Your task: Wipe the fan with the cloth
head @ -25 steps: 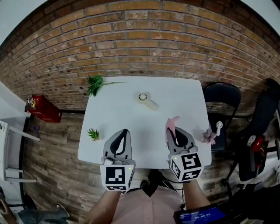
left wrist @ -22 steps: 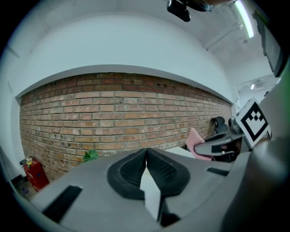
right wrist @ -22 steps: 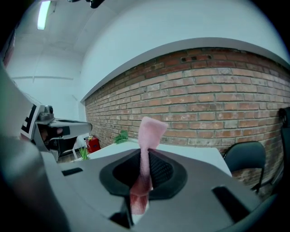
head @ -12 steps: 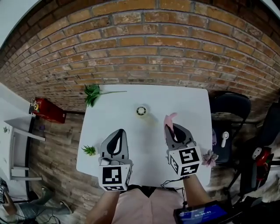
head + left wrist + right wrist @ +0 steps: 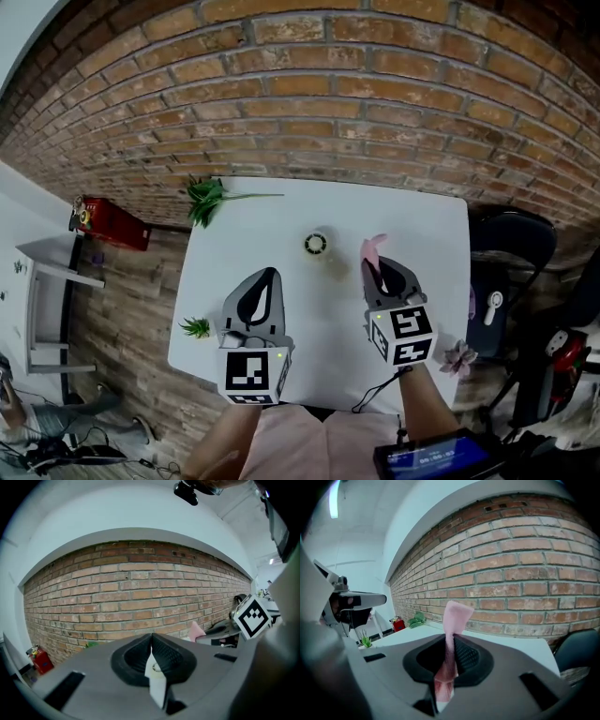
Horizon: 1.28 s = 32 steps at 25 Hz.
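Observation:
A small white fan point(image 5: 316, 245) with a round head stands on the white table point(image 5: 422, 225), toward the brick wall. My right gripper point(image 5: 374, 266) is shut on a pink cloth point(image 5: 372, 247), just to the right of the fan and a little nearer to me. The cloth point(image 5: 456, 616) sticks up and forward from between the closed jaws of the right gripper point(image 5: 451, 641). My left gripper point(image 5: 266, 274) hovers over the table to the fan's lower left, shut with nothing in it. The left gripper point(image 5: 151, 638) shows its jaws pressed together, with the pink cloth point(image 5: 195, 631) off to the right.
A green leafy sprig point(image 5: 206, 197) lies at the table's far left corner. A small green plant point(image 5: 196, 327) sits at the near left edge, a pink flower point(image 5: 460, 356) at the near right. A black chair point(image 5: 511, 234) stands right of the table, a red extinguisher point(image 5: 108, 223) left.
Both grippers have moved forward over the table and now sit closer to the fan. The pink cloth has stayed in the right gripper; the left gripper has stayed shut.

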Available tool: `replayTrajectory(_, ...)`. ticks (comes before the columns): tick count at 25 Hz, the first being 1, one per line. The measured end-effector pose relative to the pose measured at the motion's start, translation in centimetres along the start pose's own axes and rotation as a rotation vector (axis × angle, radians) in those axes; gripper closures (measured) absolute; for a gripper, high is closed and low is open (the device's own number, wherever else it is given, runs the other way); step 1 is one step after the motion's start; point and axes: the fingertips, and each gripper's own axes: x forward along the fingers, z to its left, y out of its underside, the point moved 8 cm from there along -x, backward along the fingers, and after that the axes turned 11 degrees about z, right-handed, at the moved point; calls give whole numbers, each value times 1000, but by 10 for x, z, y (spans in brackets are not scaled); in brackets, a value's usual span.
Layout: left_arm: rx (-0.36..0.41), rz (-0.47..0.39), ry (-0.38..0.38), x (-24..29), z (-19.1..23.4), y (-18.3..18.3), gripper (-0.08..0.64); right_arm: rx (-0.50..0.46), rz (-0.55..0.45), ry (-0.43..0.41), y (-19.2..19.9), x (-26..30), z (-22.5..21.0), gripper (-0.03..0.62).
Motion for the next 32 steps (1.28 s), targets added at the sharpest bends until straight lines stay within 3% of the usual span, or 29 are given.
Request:
replayTrajectory(14,-62,102,87,59,20,50,546,57,255,34,63,90,-25,555)
replayTrajectory(19,-61,133,127,66,23,63,543,48,335,10,77,101,-4,555)
replayTrajectory(23,-37,147,160,68,28,66,480,54,339,-34,79,106,26,555)
replayTrajectory(28,-9,186,216,77,37,71,417,11,321,-193,76,107,67,555)
replayTrajectory(32,61,232,328,101,27,75,341,35,315,-170,78,90,57,555)
